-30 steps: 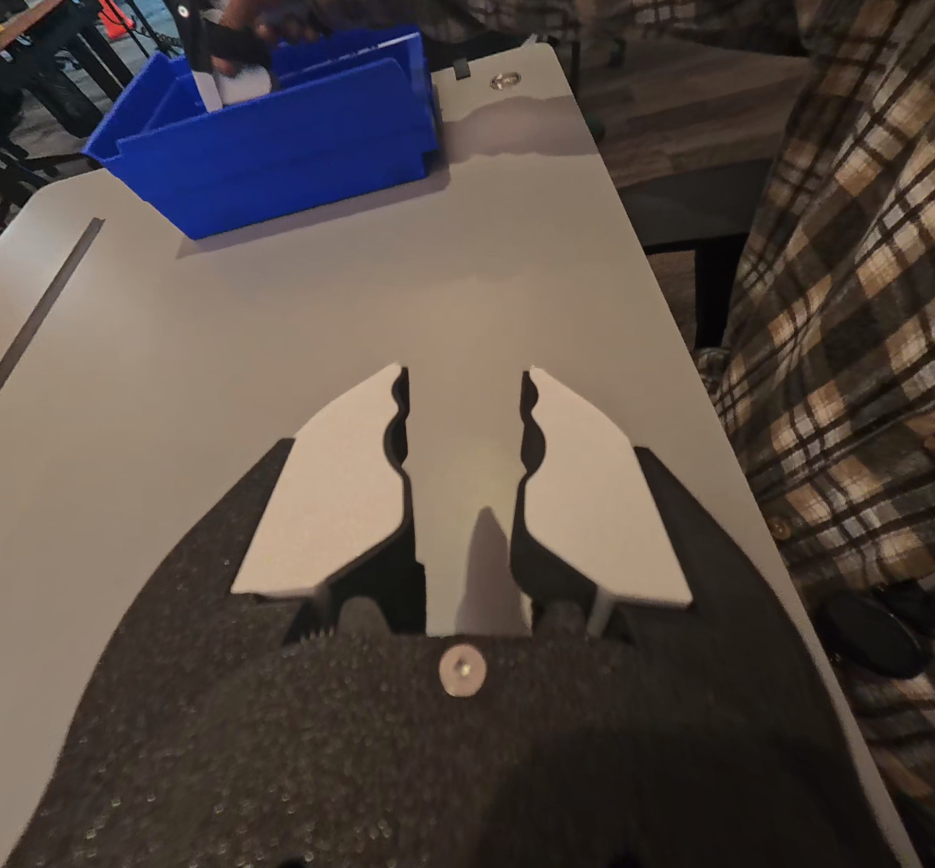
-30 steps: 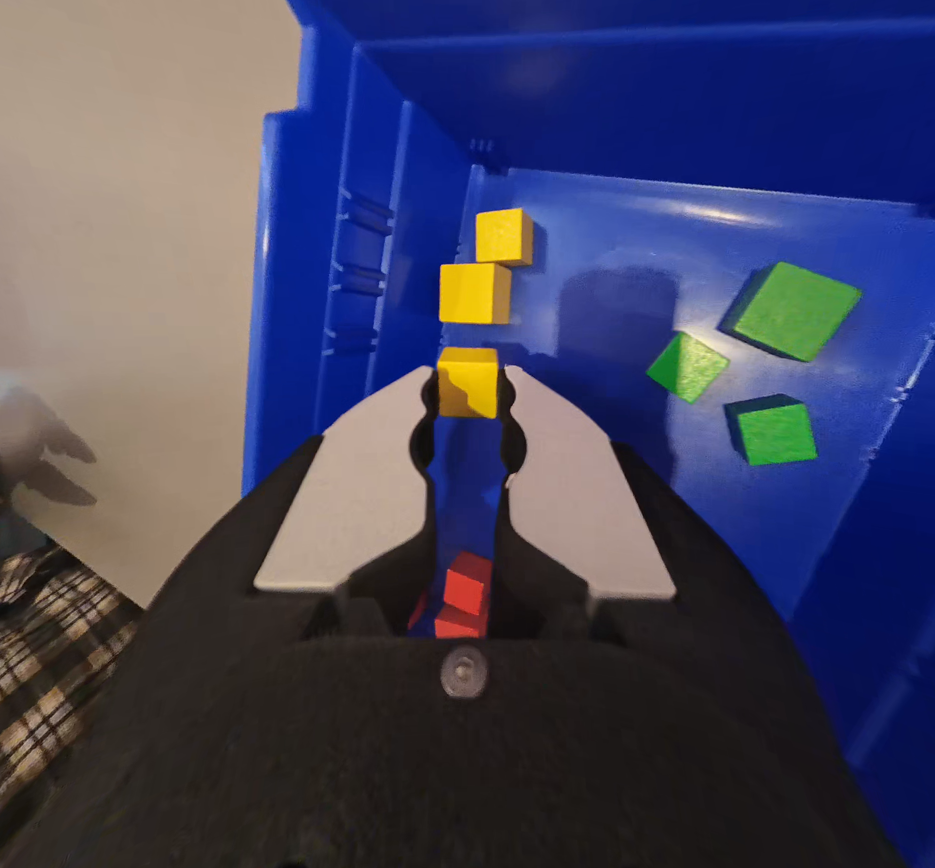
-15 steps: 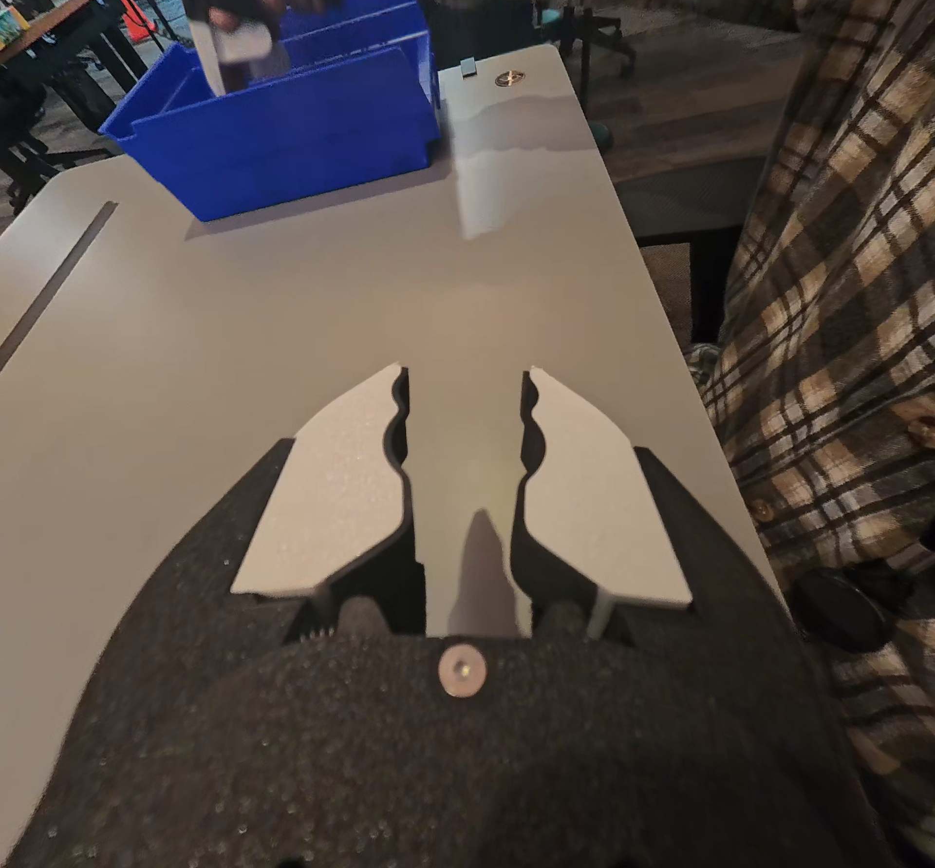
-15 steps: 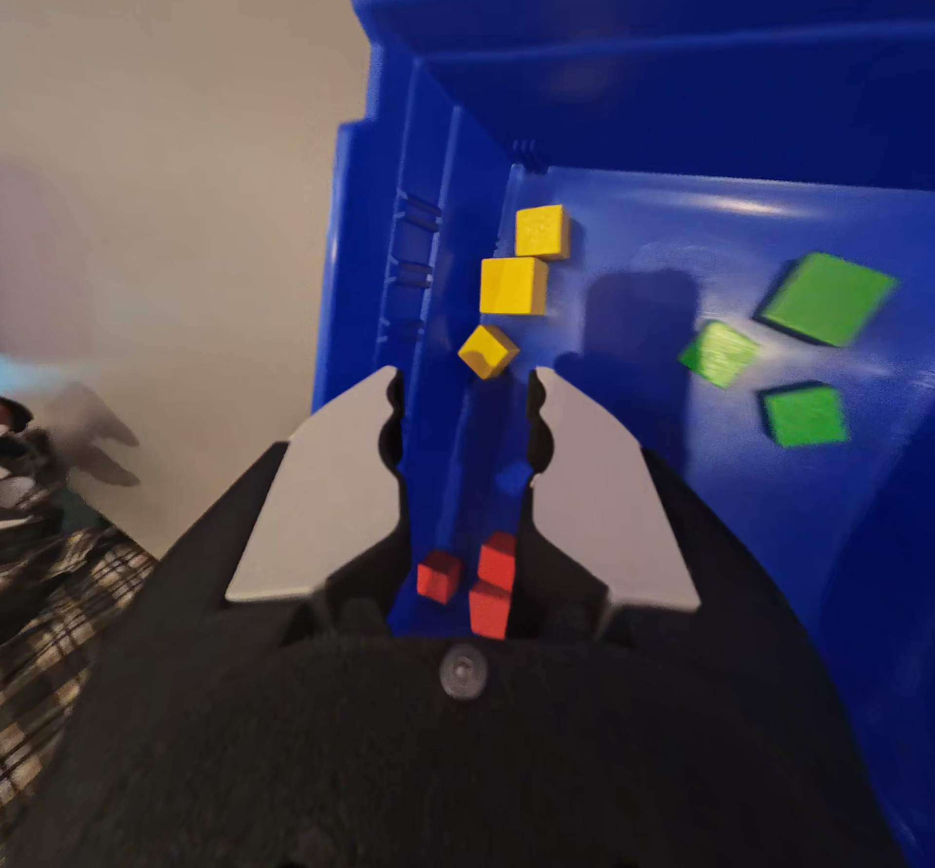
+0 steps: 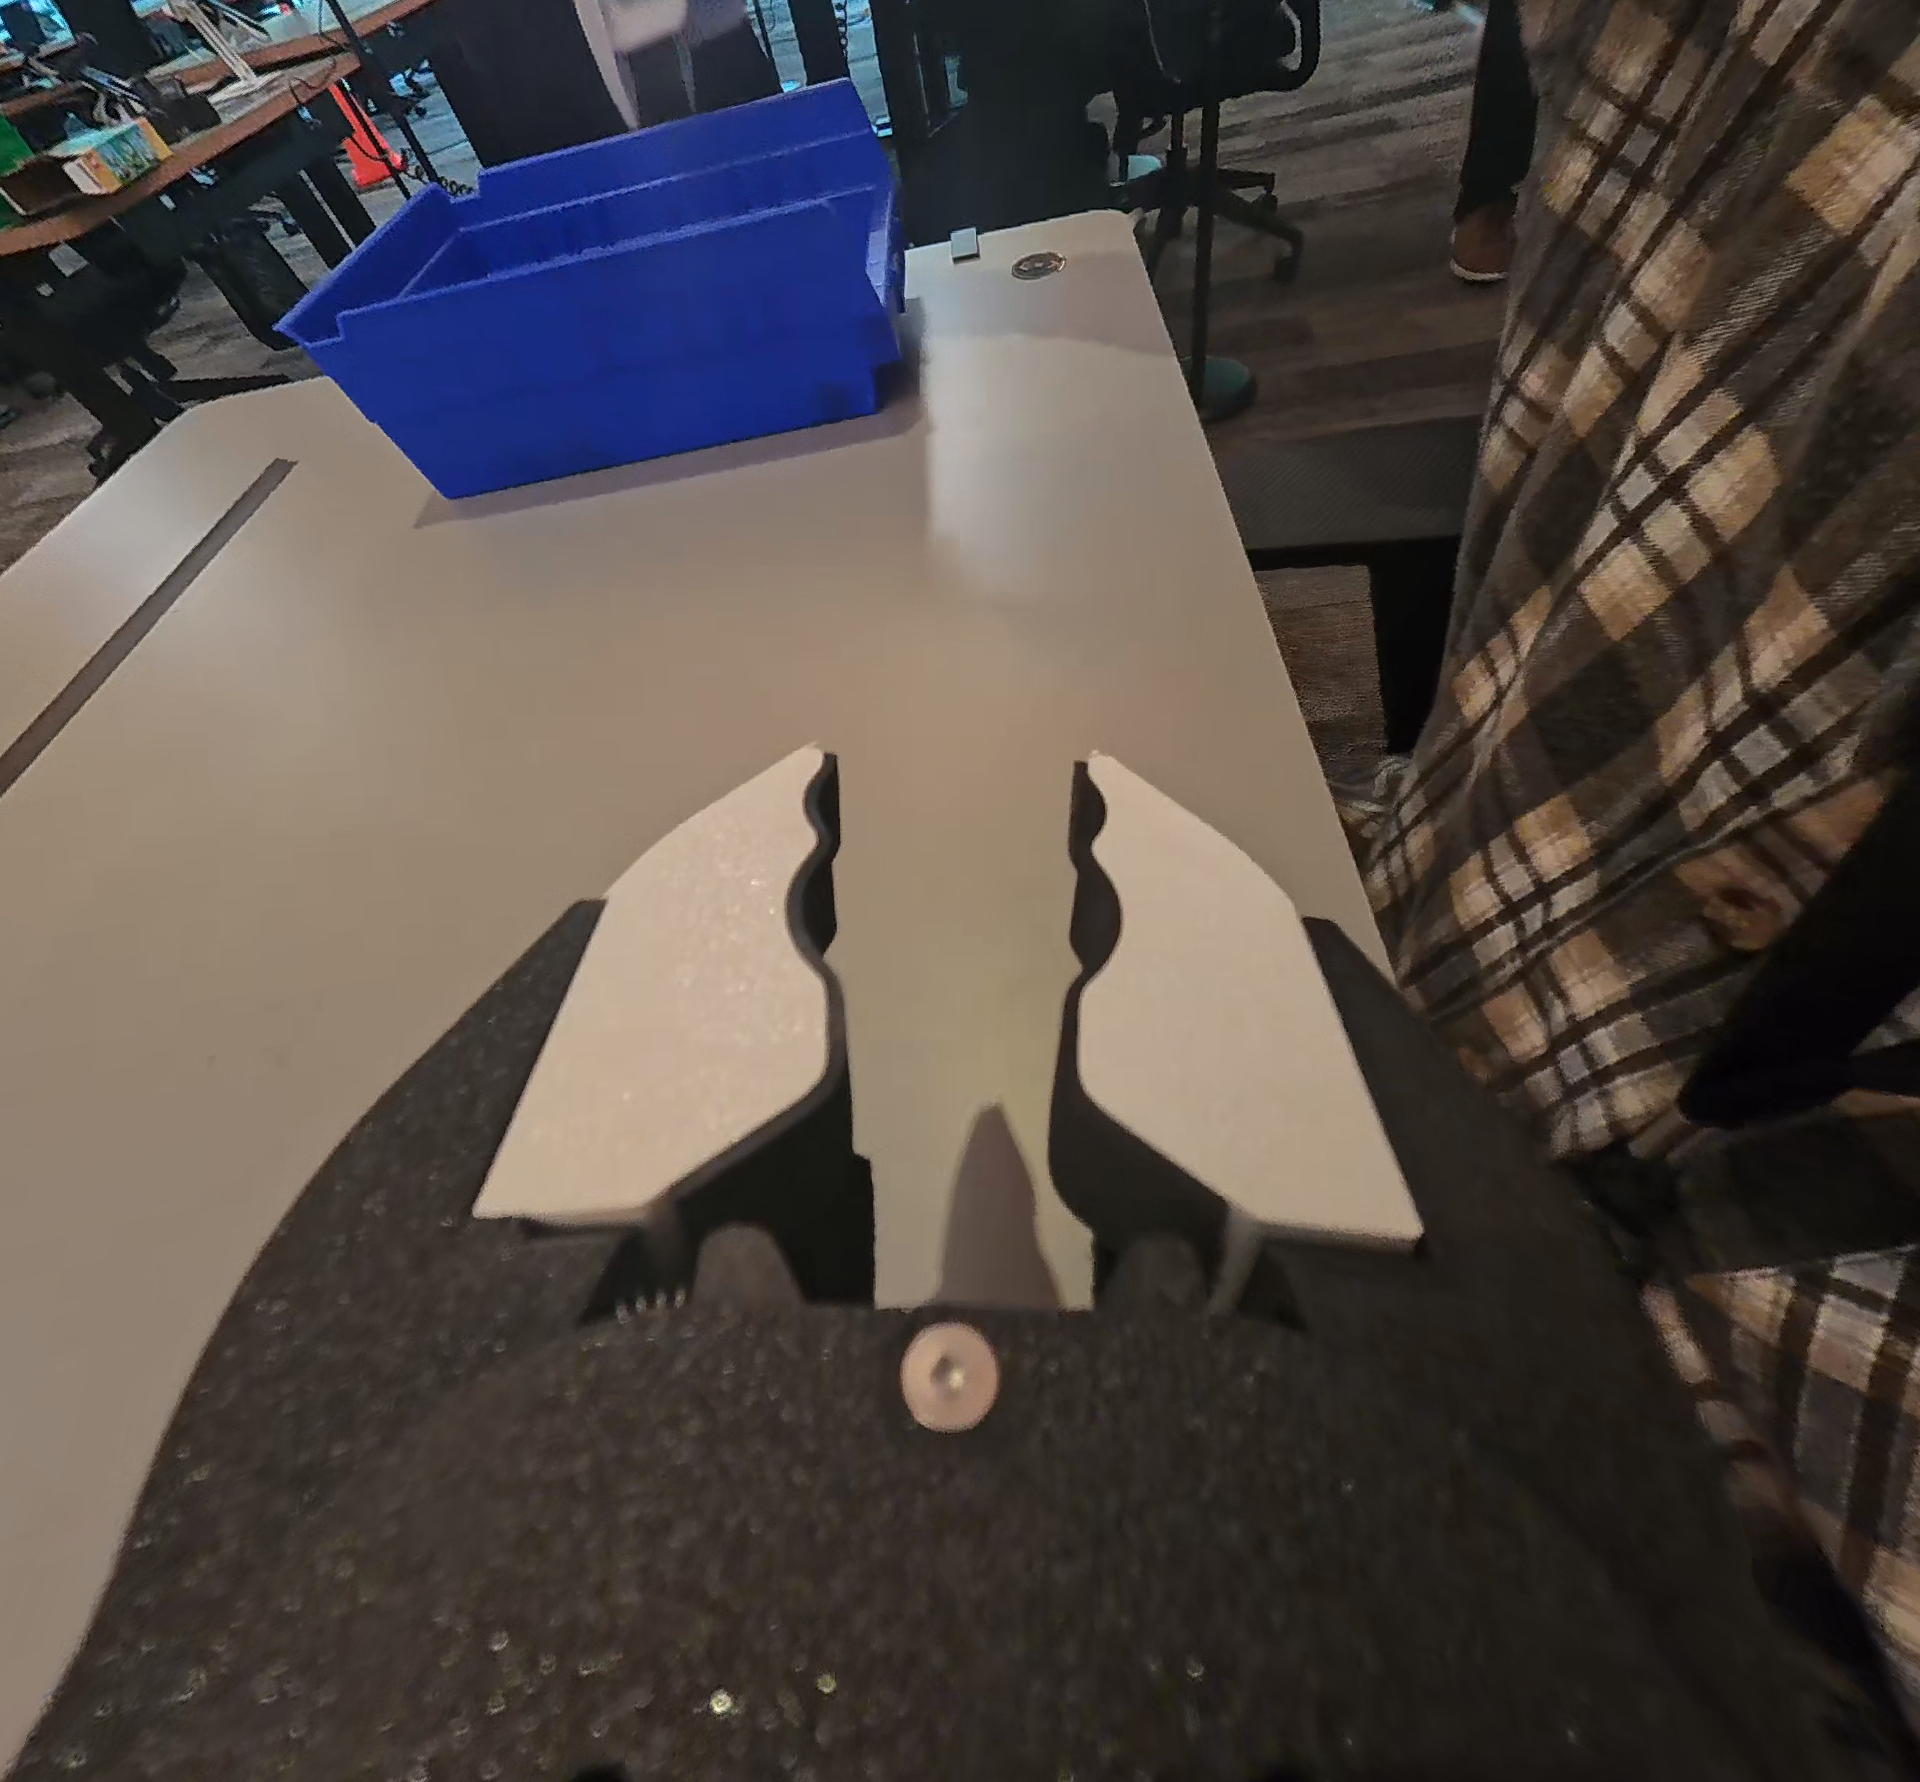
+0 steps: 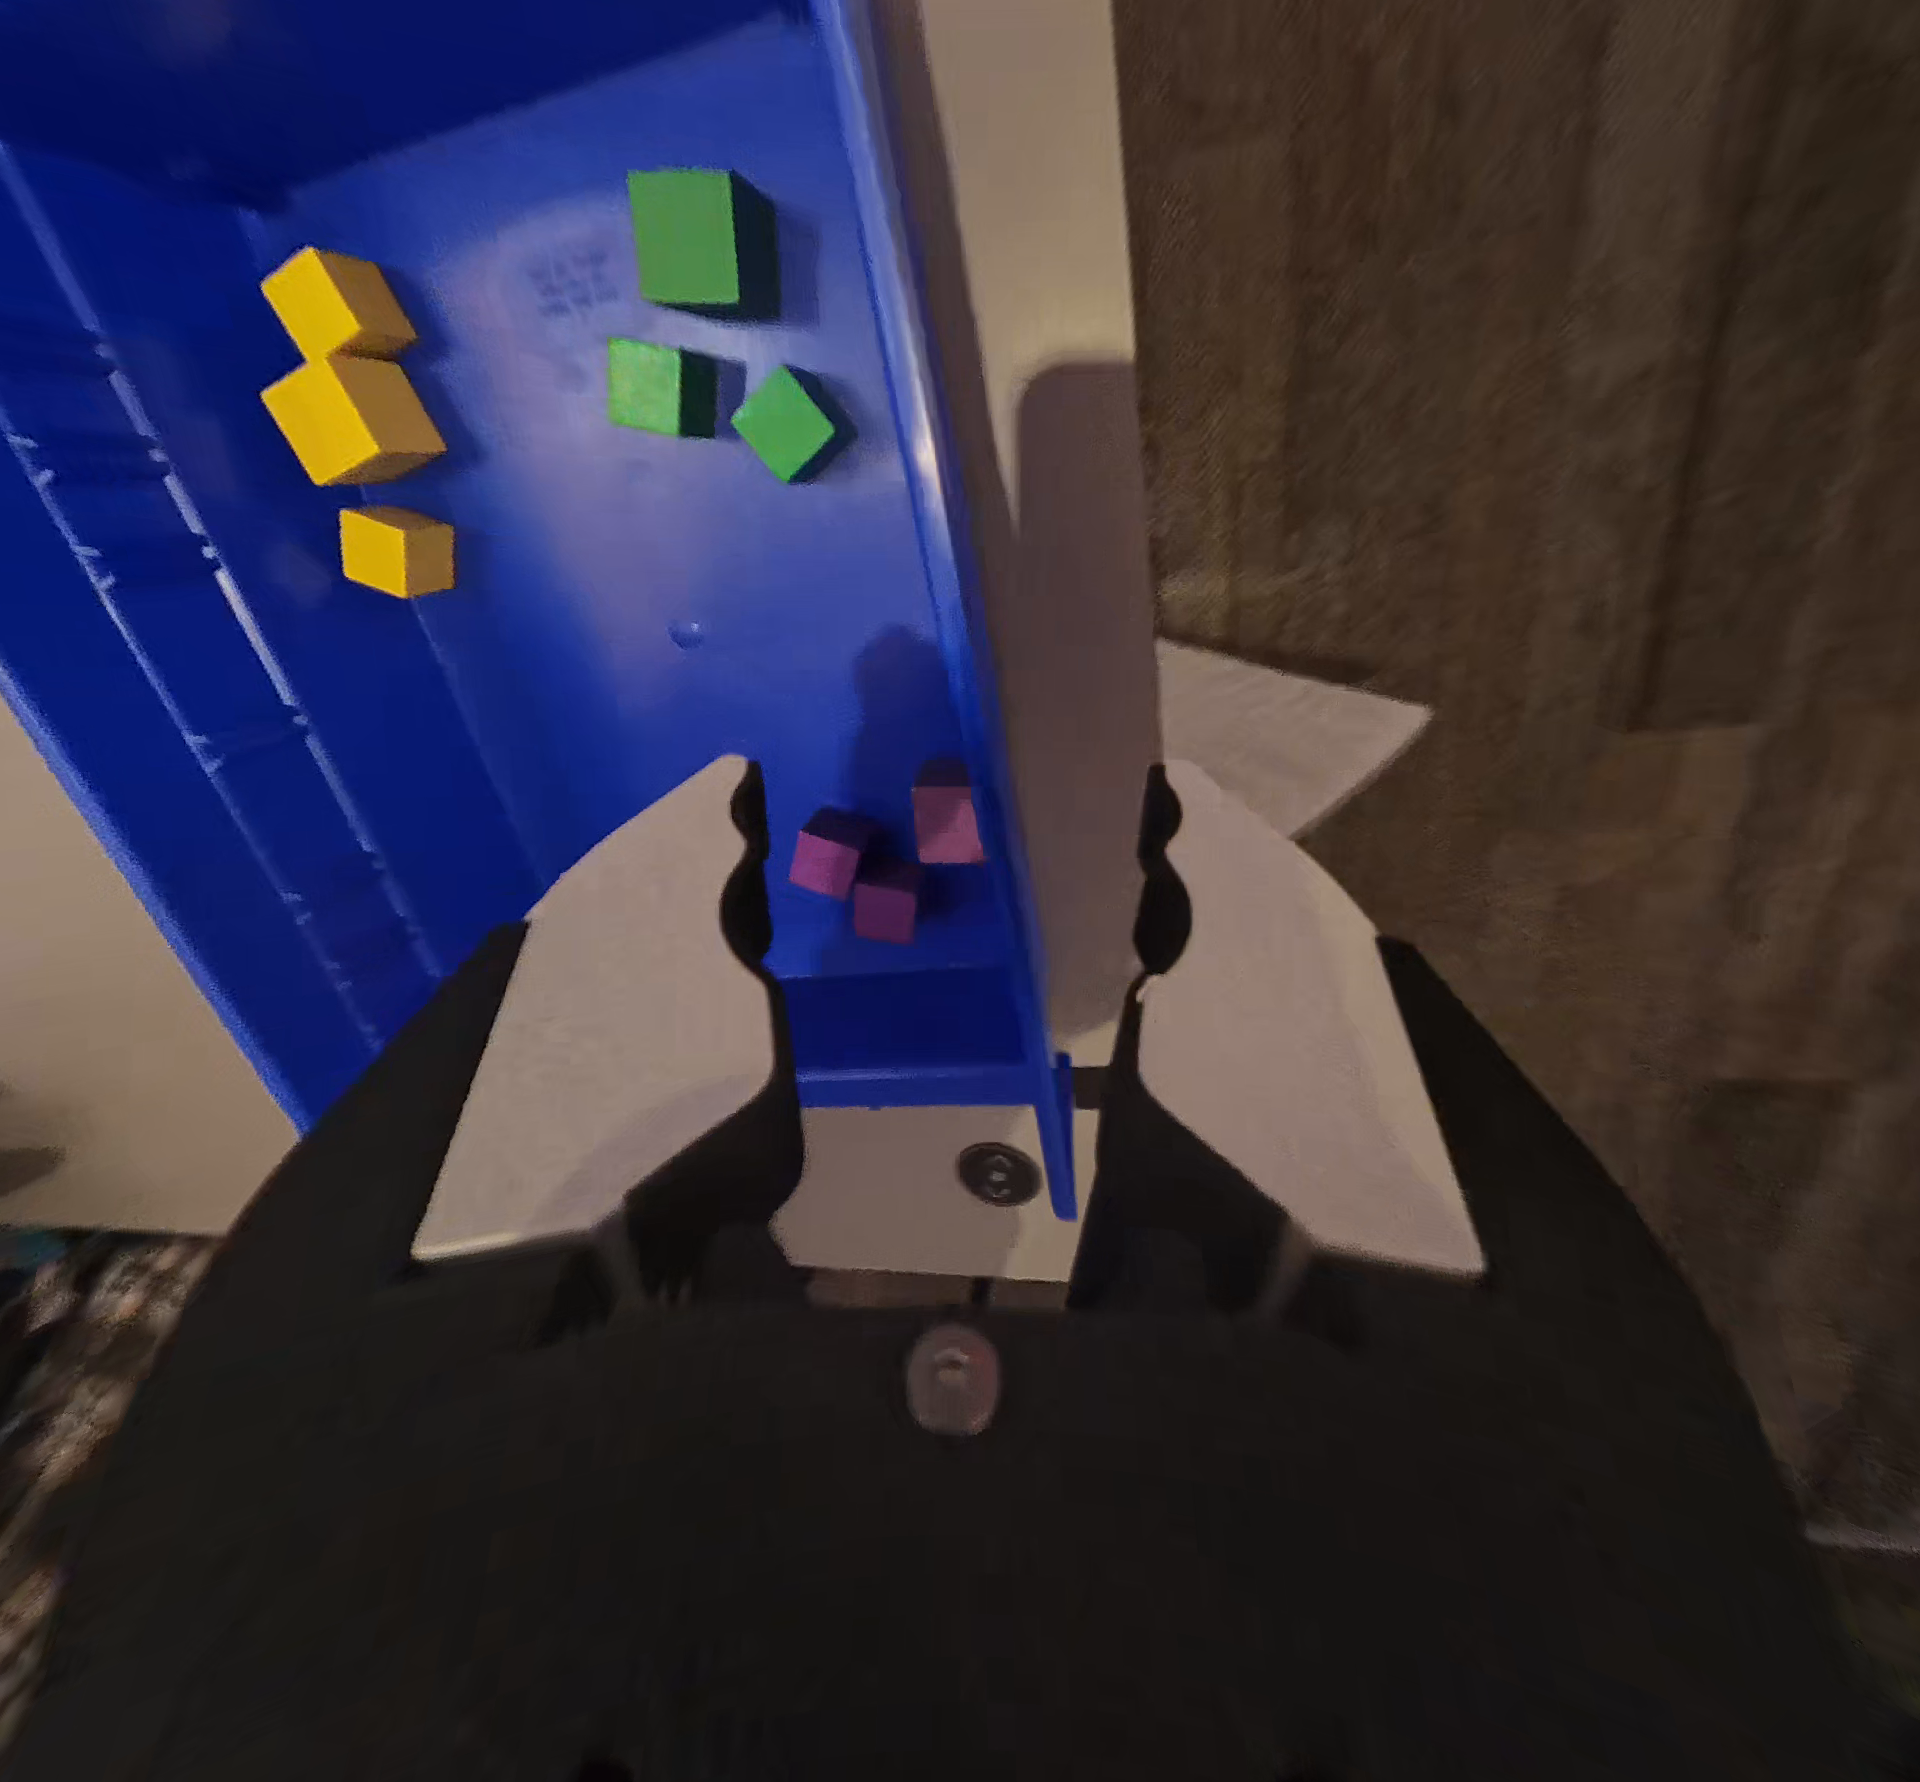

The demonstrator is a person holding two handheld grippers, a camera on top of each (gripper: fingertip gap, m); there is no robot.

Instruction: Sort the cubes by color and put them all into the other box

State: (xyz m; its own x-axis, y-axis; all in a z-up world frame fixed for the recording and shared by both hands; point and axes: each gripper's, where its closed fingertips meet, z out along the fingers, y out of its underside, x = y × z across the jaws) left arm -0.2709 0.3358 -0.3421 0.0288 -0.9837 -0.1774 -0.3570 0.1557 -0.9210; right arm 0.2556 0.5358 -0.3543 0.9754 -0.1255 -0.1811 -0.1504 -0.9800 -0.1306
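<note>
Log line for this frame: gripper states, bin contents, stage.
left gripper open over table | right gripper open, empty | blue bin: yellow cubes, green cubes, purple cubes grouped

Your way across the grey table [image 5: 623, 693] lies clear; only the blue box [image 5: 644, 350] blocks its far corner.

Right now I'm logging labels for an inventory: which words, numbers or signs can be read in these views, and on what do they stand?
Nothing can be read.
Blue plastic bin: moulded marks on its floor, too blurred to read.
Small round dark disc in the grey table: a mark, too small to tell.
Colourful cardboard box on a far desk: print too small to read.
Yellow cubes, green cubes, purple cubes: no writing shows.
</note>
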